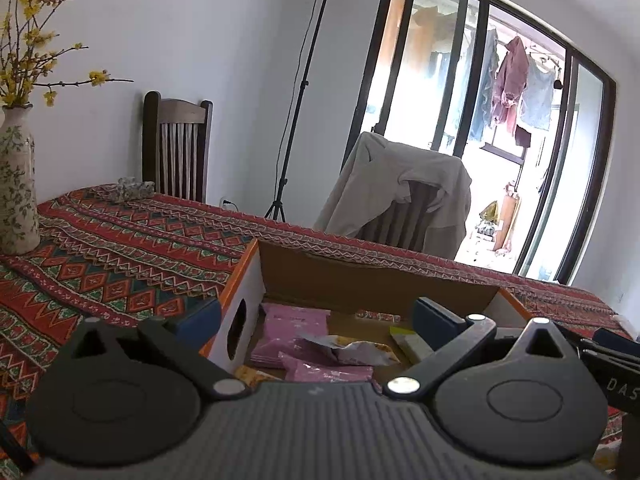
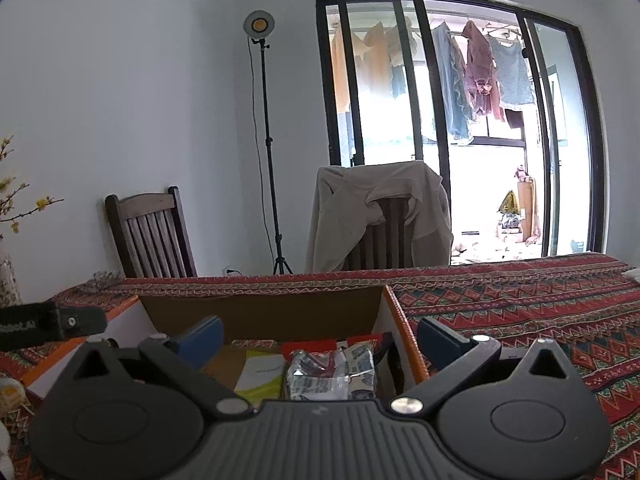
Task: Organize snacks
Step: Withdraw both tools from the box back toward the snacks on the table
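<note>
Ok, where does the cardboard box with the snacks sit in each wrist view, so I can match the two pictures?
Left wrist view: the cardboard box sits lower centre, just beyond the open left claw, with pink packets inside.
Right wrist view: the box sits lower centre-left, beyond the open right claw, with a silver wrapped snack inside.
Shared landmark: the chair draped with a beige jacket behind the table.

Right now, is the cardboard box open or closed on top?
Open. The cardboard box has no lid over it, and pink packets lie visible inside it.
</note>
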Available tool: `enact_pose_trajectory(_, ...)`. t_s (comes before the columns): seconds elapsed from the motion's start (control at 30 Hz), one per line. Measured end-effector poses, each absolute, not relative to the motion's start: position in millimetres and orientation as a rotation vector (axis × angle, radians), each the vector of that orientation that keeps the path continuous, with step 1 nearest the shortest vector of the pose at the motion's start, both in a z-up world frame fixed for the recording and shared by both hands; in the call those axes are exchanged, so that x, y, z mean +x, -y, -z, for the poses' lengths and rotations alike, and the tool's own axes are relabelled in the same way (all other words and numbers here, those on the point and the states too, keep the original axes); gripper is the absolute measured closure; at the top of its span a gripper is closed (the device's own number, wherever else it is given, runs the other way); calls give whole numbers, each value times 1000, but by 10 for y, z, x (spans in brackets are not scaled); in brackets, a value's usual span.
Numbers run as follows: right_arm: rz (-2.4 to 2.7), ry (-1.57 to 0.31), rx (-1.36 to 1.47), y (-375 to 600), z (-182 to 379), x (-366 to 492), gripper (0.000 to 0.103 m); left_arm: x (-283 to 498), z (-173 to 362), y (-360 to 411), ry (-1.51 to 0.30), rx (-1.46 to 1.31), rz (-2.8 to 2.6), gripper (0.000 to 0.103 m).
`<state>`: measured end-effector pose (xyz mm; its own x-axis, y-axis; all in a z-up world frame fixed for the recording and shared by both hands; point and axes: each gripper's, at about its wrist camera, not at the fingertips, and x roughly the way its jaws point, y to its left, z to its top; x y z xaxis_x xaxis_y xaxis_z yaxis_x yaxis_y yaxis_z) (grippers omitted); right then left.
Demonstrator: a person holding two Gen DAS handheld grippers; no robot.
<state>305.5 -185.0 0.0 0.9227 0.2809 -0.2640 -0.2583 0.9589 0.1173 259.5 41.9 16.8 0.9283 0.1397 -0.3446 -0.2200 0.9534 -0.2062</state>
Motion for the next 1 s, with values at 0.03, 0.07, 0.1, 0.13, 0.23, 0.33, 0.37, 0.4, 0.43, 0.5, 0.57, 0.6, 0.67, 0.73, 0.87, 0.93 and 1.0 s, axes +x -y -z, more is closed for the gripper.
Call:
enact_pose_trajectory(0.03,-272,-284,82,1853,-3,3040,0,2578,-187,-418,-337,-248,-188,0)
enact_pose_trajectory(0.07,-264,-290,84,1859,-25,3027,0,2566,-207,-415,-346,-252,-194,0)
enact_pose_trajectory(0.1,-263,-287,88,1876,-56,3016,0,2541,-234,-413,-353,-261,-201,0)
enact_pose_trajectory(0.13,-266,-281,90,1887,-90,2994,0,2509,-269,-405,-356,-266,-204,0)
enact_pose_trajectory(0.23,-259,-264,85,1907,-207,2901,0,2390,-388,-373,-339,-269,-205,0)
enact_pose_trajectory(0.33,-260,-279,82,1919,-329,2828,0,2295,-493,-342,-334,-266,-193,0)
enact_pose_trajectory(0.37,-260,-285,83,1924,-366,2798,0,2258,-512,-338,-333,-267,-189,0)
enact_pose_trajectory(0.4,-261,-288,85,1930,-397,2759,0,2214,-526,-336,-335,-268,-184,0)
enact_pose_trajectory(0.43,-264,-292,83,1931,-422,2717,0,2183,-534,-329,-336,-268,-181,0)
enact_pose_trajectory(0.5,-270,-297,77,1942,-455,2631,0,2106,-536,-329,-340,-264,-179,0)
enact_pose_trajectory(0.57,-266,-297,67,1953,-475,2537,0,2029,-528,-342,-344,-265,-179,0)
enact_pose_trajectory(0.6,-263,-299,62,1958,-480,2487,0,1985,-519,-350,-348,-265,-180,0)
enact_pose_trajectory(0.67,-259,-304,53,1970,-485,2390,0,1915,-503,-356,-357,-258,-186,0)
enact_pose_trajectory(0.73,-259,-308,47,1981,-490,2300,0,1831,-482,-364,-368,-255,-194,0)
enact_pose_trajectory(0.87,-260,-317,29,2005,-481,2087,0,1607,-472,-381,-367,-251,-194,0)
enact_pose_trajectory(0.93,-263,-328,23,2012,-450,1998,0,1483,-464,-387,-369,-244,-194,0)
enact_pose_trajectory(1.0,-268,-338,21,2028,-412,1904,0,1367,-435,-394,-379,-240,-194,0)
